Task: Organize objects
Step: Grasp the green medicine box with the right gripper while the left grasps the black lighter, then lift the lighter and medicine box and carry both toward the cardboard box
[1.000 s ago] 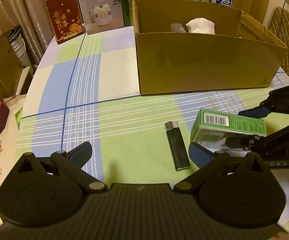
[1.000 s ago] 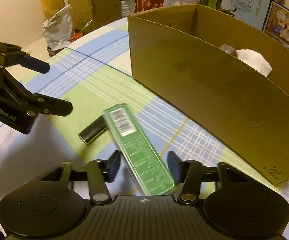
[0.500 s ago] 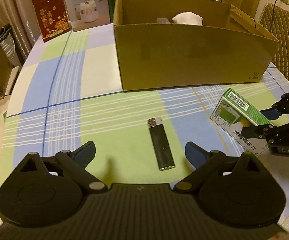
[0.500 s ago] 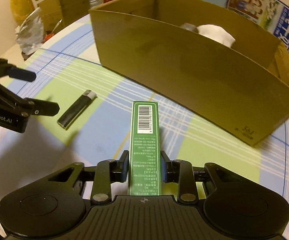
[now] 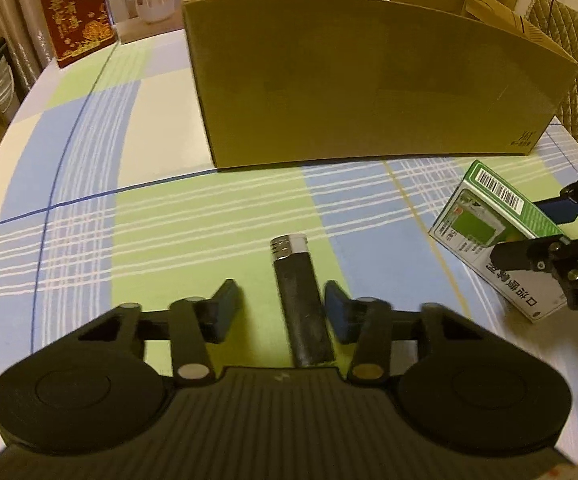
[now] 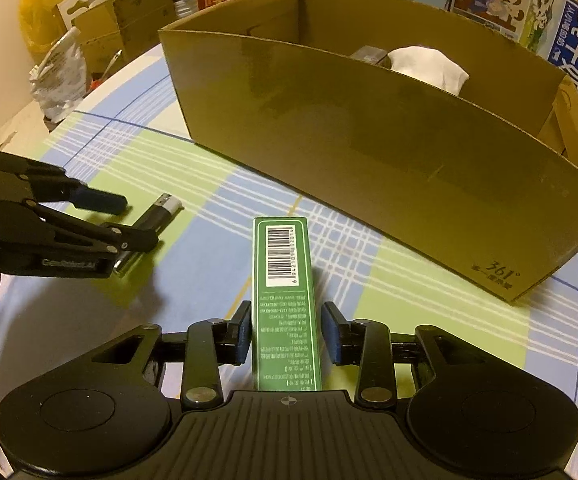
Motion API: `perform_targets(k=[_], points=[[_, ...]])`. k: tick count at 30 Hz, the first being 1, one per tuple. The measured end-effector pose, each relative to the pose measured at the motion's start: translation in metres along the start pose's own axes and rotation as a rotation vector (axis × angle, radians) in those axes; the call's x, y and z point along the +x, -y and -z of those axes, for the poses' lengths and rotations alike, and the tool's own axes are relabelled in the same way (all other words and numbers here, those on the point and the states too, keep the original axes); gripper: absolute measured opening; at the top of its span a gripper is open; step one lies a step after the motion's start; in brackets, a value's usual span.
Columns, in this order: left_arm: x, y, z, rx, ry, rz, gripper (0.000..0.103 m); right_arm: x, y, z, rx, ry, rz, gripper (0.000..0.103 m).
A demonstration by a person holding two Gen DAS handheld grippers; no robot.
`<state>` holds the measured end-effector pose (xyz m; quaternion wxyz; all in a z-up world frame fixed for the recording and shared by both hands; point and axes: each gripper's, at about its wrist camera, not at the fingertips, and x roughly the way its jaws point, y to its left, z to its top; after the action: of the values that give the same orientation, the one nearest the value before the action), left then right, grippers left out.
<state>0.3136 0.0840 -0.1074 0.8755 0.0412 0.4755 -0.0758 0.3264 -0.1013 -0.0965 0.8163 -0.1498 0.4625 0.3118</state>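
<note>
Tabletop (image 5: 161, 216) checked in green, blue and white; plain brown box (image 5: 369, 92); black lighter (image 5: 303, 304) with silver cap; green carton (image 6: 285, 296) with a white barcode; black grippers with blue pads (image 5: 225, 308)

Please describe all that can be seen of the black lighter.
The black lighter is a slim dark stick with a silver metal cap at its far end. It lies flat on the checked tablecloth, in front of the cardboard box, between the open fingers of the left gripper. The right-hand finger looks very close; contact is unclear.
</note>
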Motion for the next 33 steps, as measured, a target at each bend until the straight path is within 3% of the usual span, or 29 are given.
perform_targets(k=[9, 33], points=[[0.0, 0.007, -0.001, 0.032, 0.002, 0.021, 0.019, 0.001, 0.002, -0.004, 0.013, 0.003, -0.018, 0.033], [-0.001, 0.012, 0.0, 0.052, -0.007, 0.005, 0.018, 0.015, 0.0, -0.001, 0.018, -0.063, -0.019, 0.033]])
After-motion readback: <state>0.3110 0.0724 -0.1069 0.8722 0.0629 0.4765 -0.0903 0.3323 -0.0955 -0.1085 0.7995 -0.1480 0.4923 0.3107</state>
